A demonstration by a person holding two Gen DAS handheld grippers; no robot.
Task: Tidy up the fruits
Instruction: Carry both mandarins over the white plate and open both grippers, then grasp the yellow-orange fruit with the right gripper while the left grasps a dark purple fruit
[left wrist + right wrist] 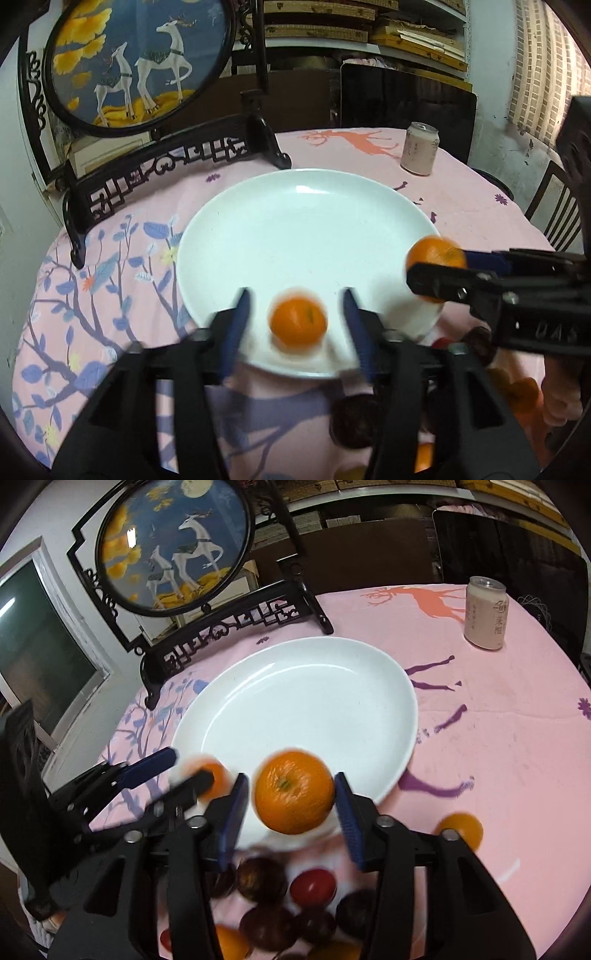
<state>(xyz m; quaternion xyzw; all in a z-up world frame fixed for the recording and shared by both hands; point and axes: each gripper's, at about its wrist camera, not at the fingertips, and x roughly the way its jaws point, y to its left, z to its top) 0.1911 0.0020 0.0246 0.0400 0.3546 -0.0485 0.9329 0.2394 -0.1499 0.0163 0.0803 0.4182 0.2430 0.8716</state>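
Note:
A white plate (295,221) (295,701) lies on the pink tablecloth. Over its near rim my left gripper (299,325) stands open, and a blurred orange (298,317) sits between the blue pads (240,321) with a gap on each side. My right gripper (291,781) is also open over the plate's near right edge, around a second orange (294,792) that its pads barely clear. Each gripper also shows in the other's view: the right gripper (439,266) at the right with its orange (436,254), the left gripper (184,771) at the left.
Loose fruit lies on the cloth in front of the plate: dark plums (266,878), a red tomato (313,886), another orange (461,829). A drink can (421,153) (485,613) stands at the back right. A framed deer screen (140,62) rises behind the plate.

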